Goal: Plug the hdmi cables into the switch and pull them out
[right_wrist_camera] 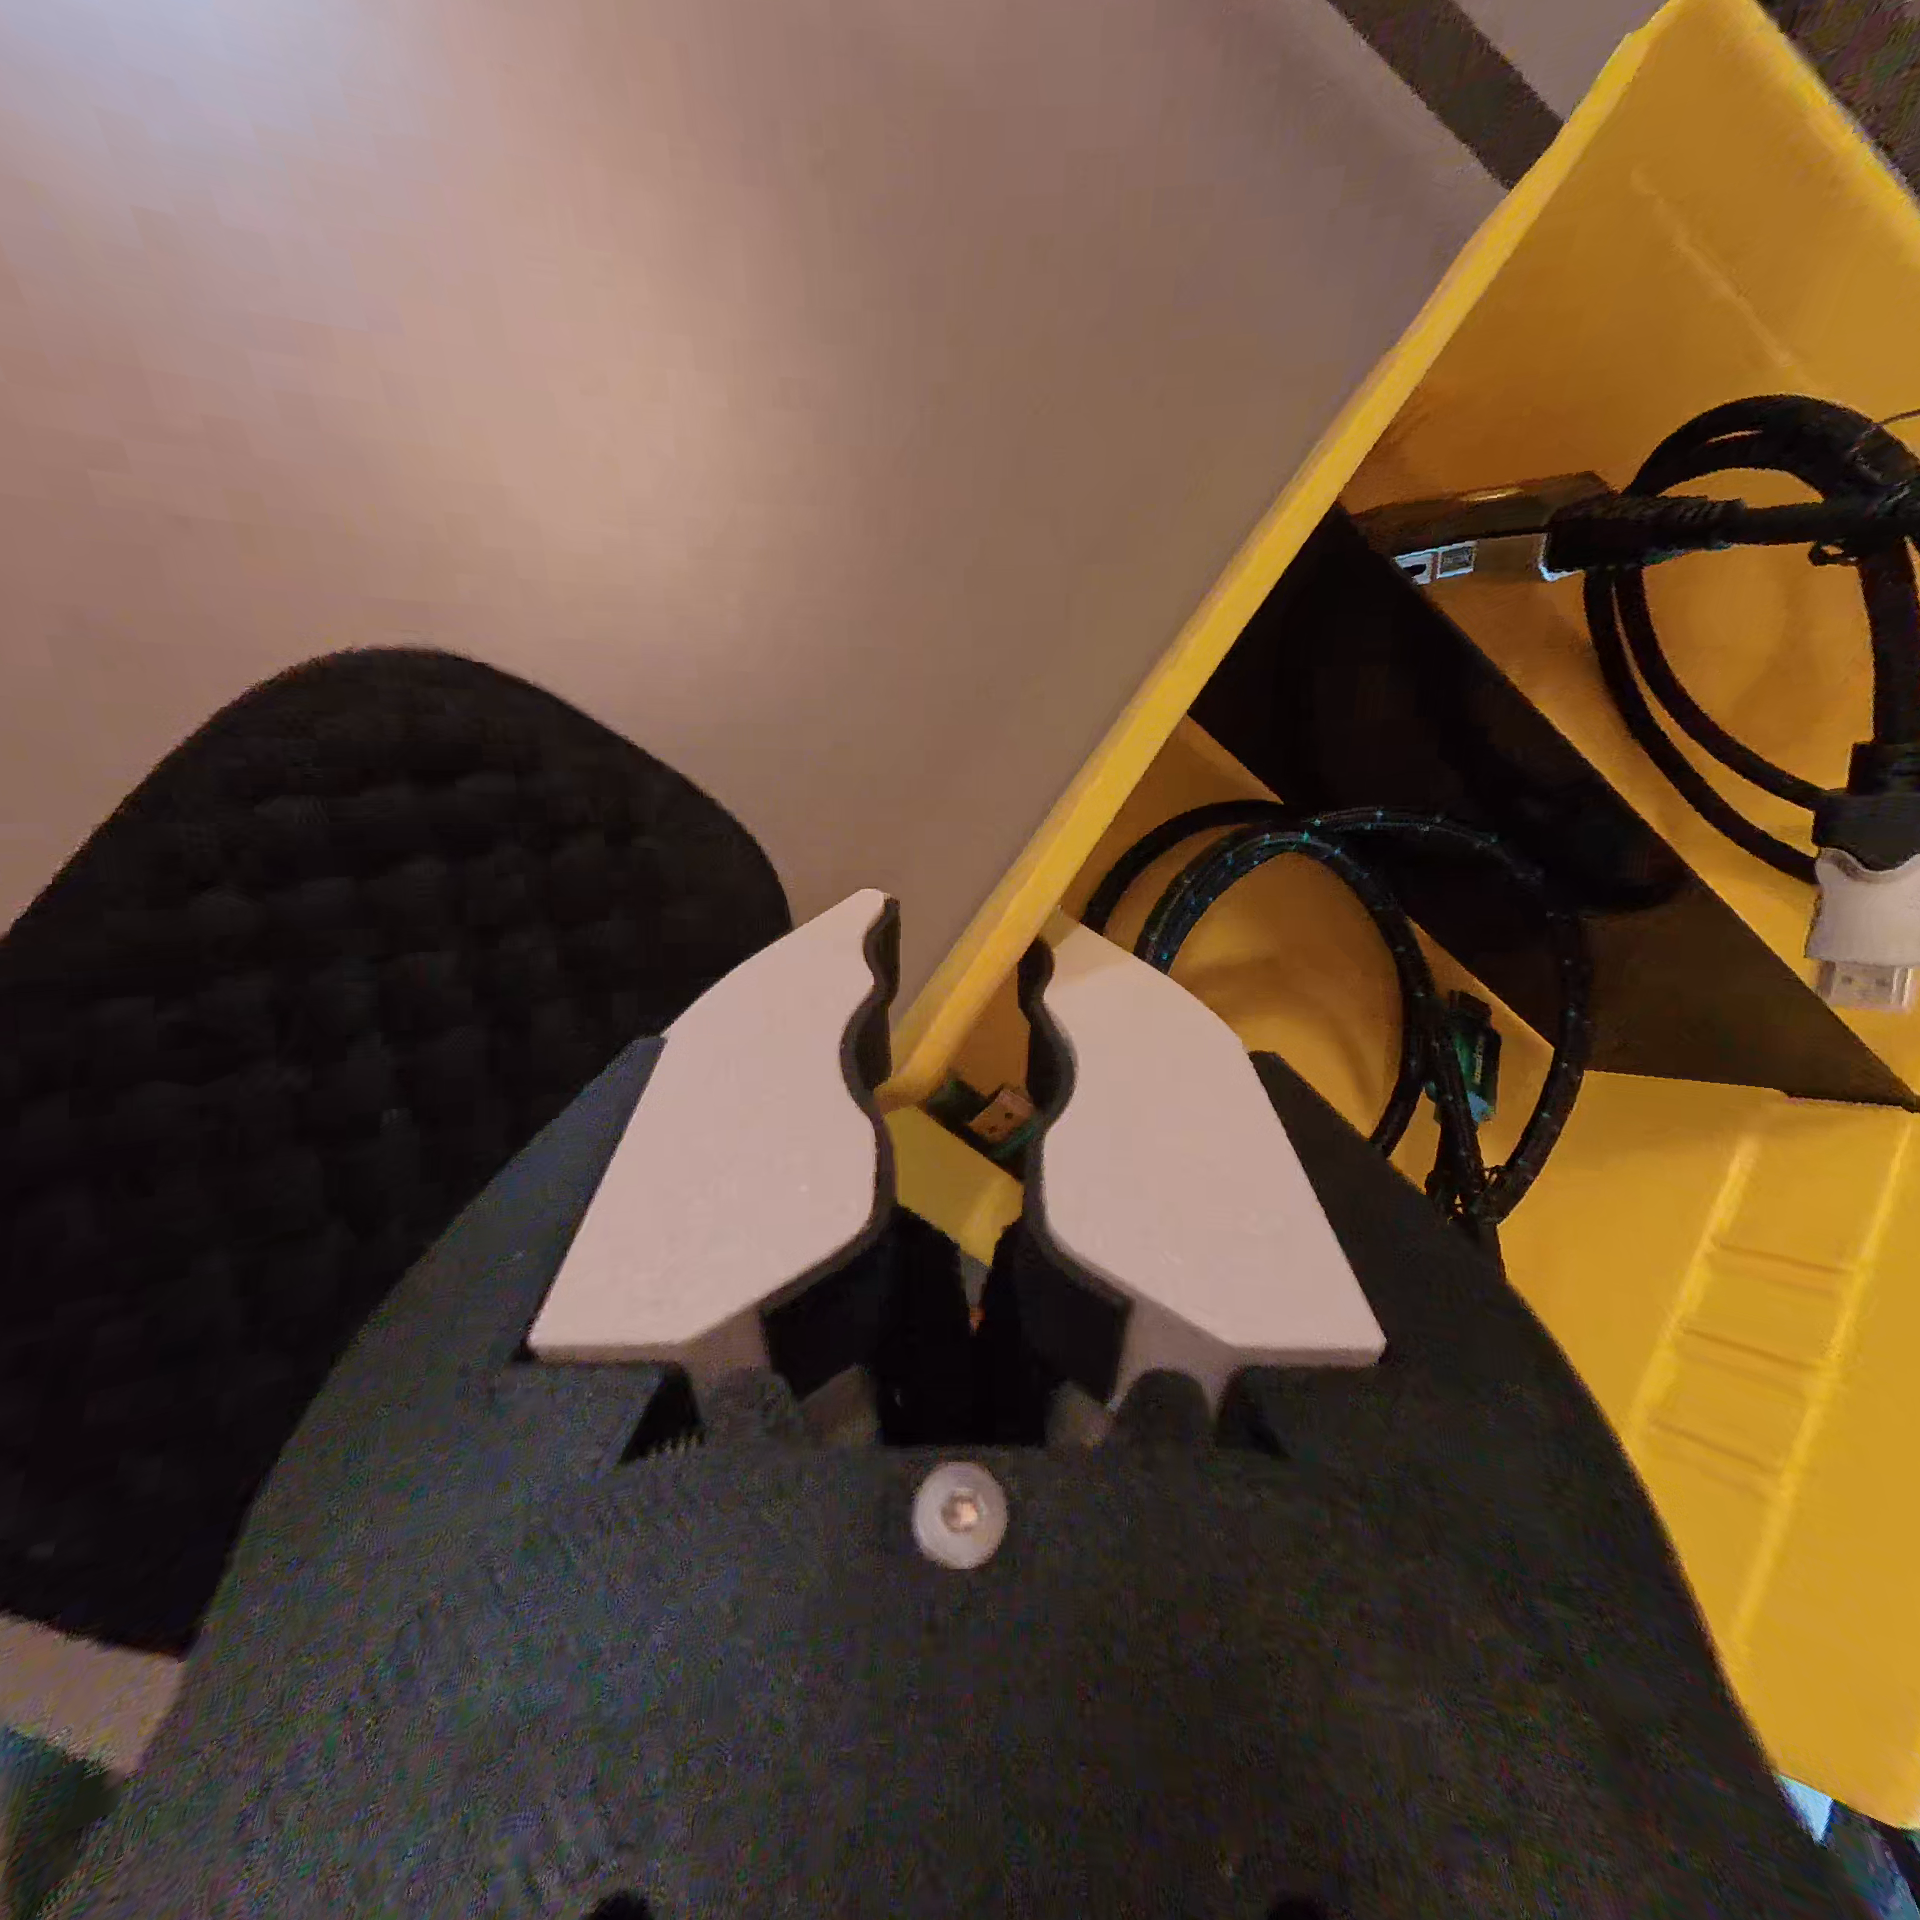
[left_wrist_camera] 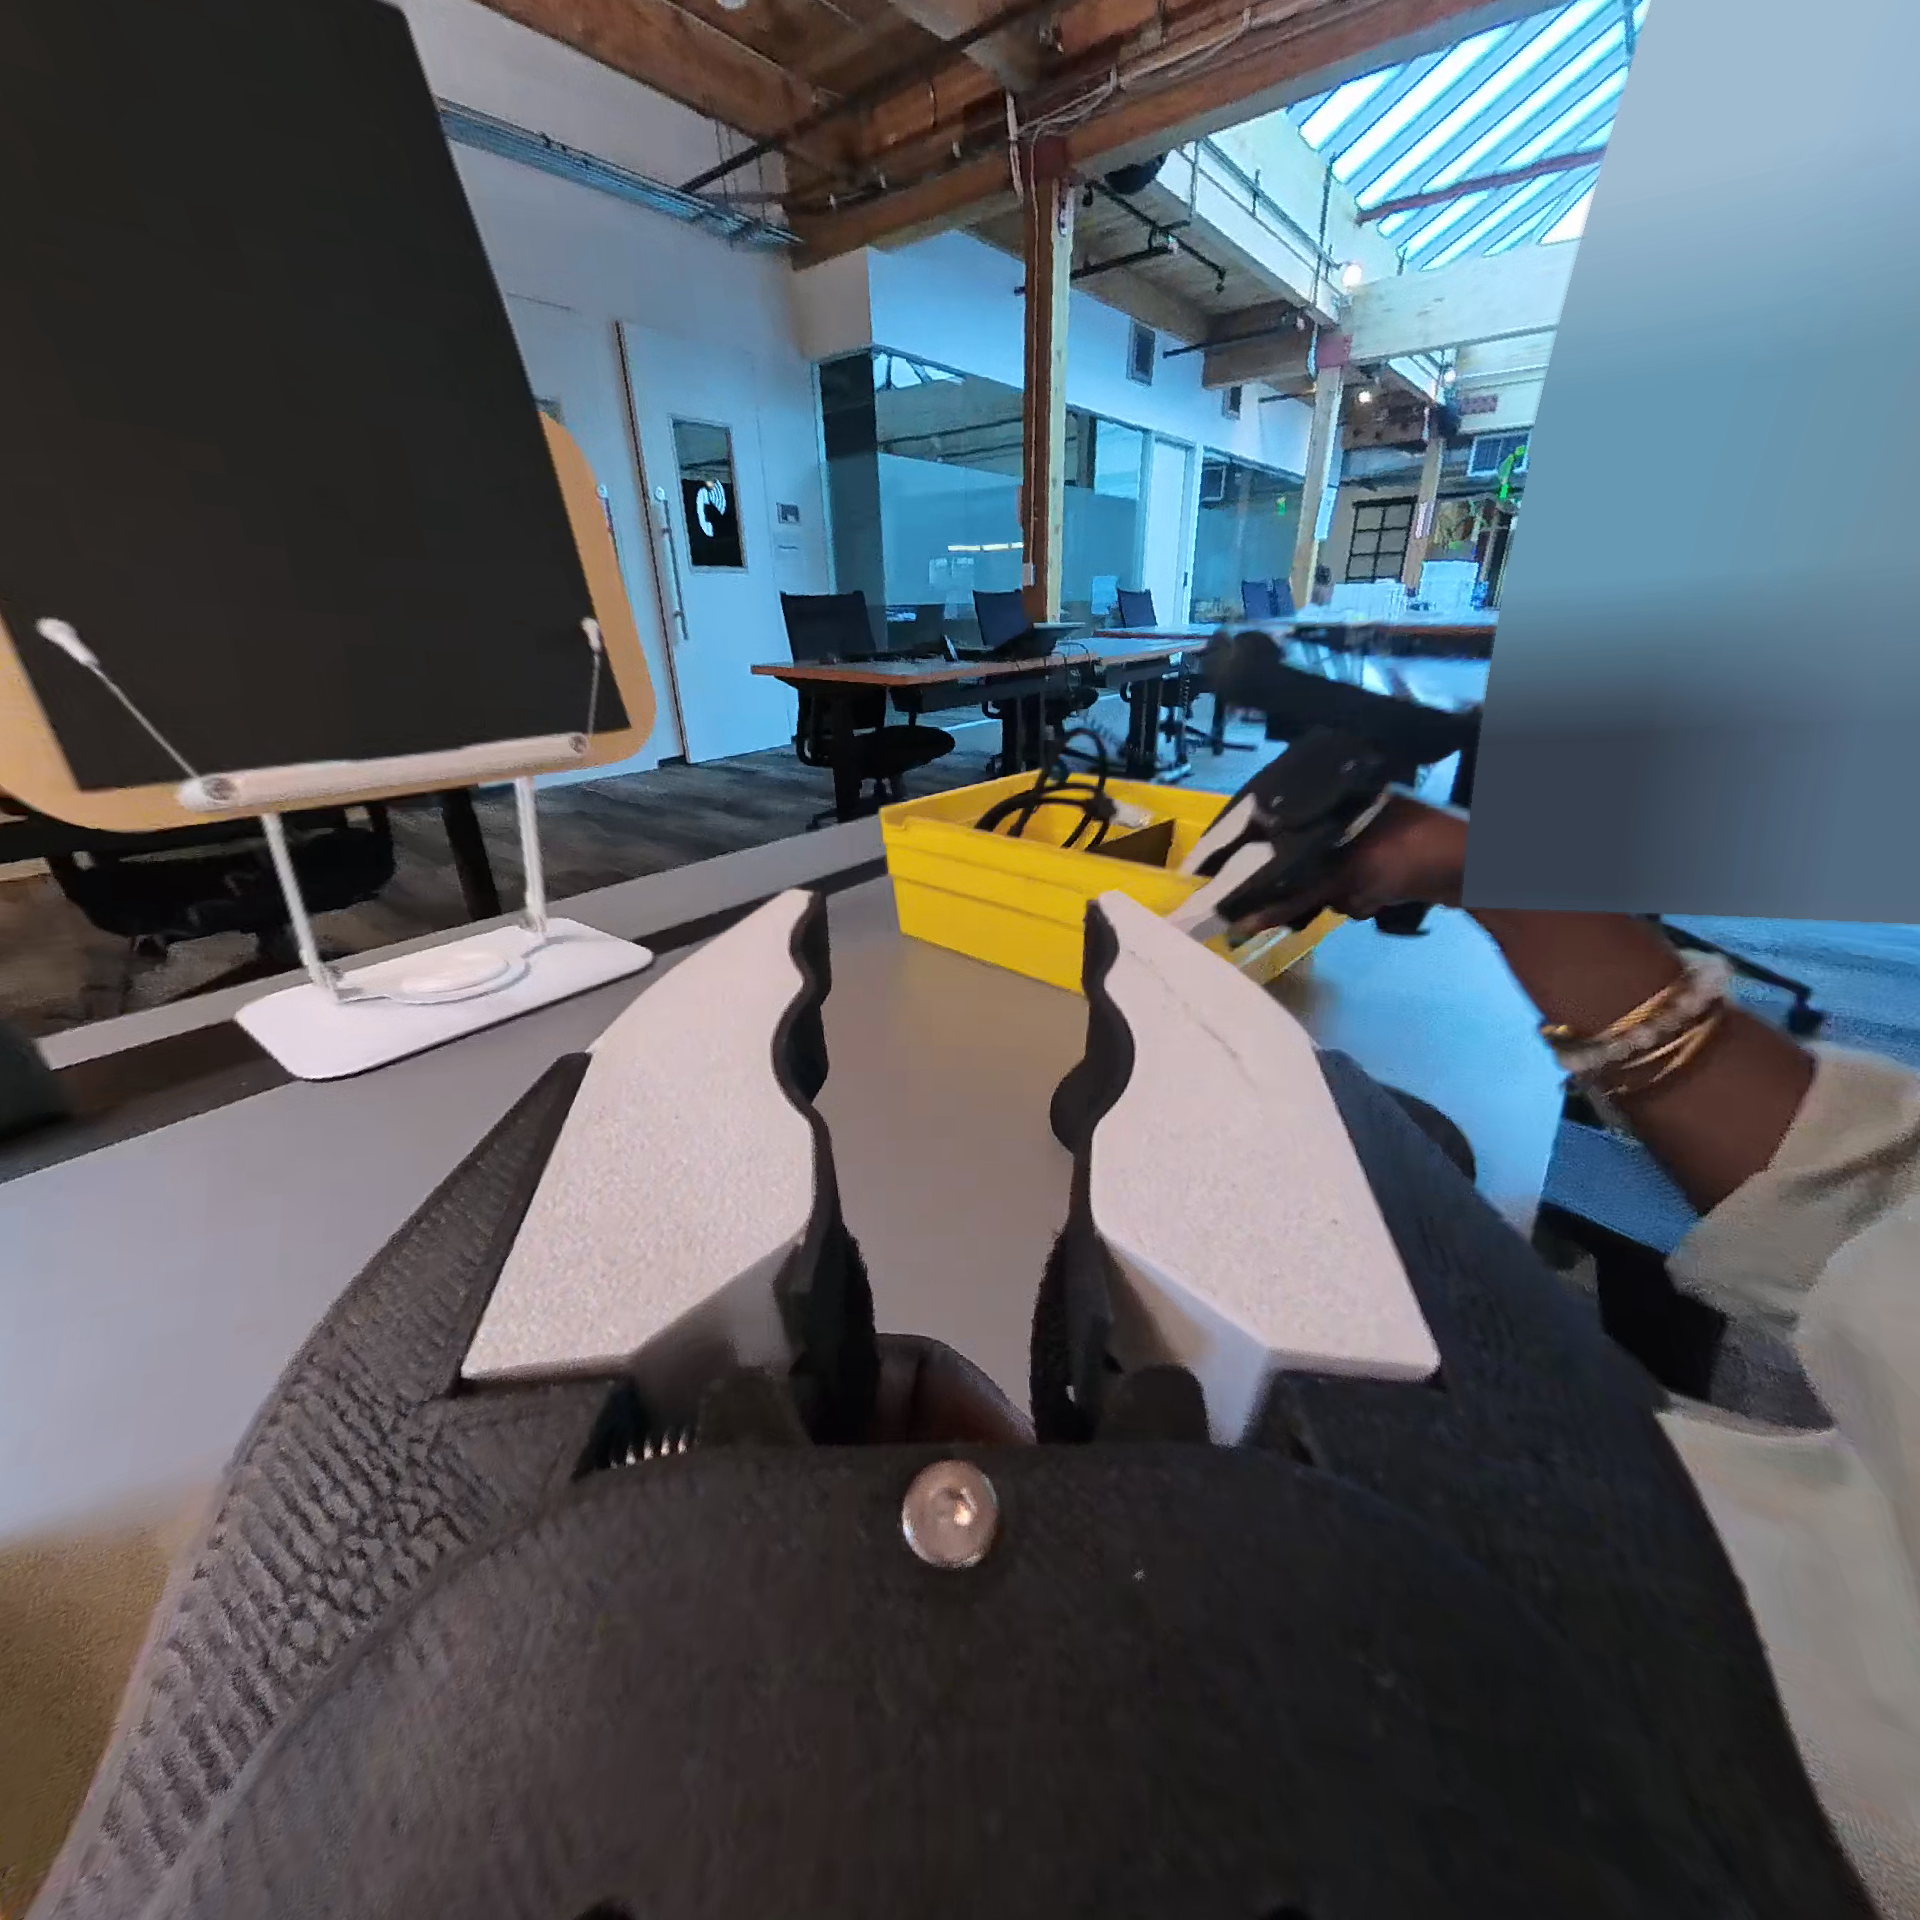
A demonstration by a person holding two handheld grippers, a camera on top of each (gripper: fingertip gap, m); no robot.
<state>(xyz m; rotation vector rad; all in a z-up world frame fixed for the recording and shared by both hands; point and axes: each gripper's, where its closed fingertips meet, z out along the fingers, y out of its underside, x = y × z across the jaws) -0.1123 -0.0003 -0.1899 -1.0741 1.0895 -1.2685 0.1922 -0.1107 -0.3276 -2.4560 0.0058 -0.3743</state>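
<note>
A yellow bin [right_wrist_camera: 1254, 582] with a black divider [right_wrist_camera: 1455, 727] stands on the grey table [right_wrist_camera: 520, 312]. Its near compartment holds a coiled black-green braided HDMI cable [right_wrist_camera: 1371, 862], with the plug [right_wrist_camera: 987, 1117] by the corner. The far compartment holds a small dark switch [right_wrist_camera: 1486, 520] and a black cable with a silver plug [right_wrist_camera: 1860, 935]. My right gripper [right_wrist_camera: 961, 945] straddles the bin's near corner, one finger outside and one inside, closed on the rim. My left gripper [left_wrist_camera: 956, 914] is open and empty above the table, short of the bin [left_wrist_camera: 997, 904]. The right gripper [left_wrist_camera: 1210, 883] also shows there.
A black board on a white stand [left_wrist_camera: 436, 987] sits at the table's left. A black textured rounded surface [right_wrist_camera: 364, 1039] lies left of my right gripper. A person's arm with bracelets [left_wrist_camera: 1642, 1039] reaches in from the right. Office desks and chairs stand beyond the table. The left gripper's tips are roughly 35 centimetres from the right gripper's.
</note>
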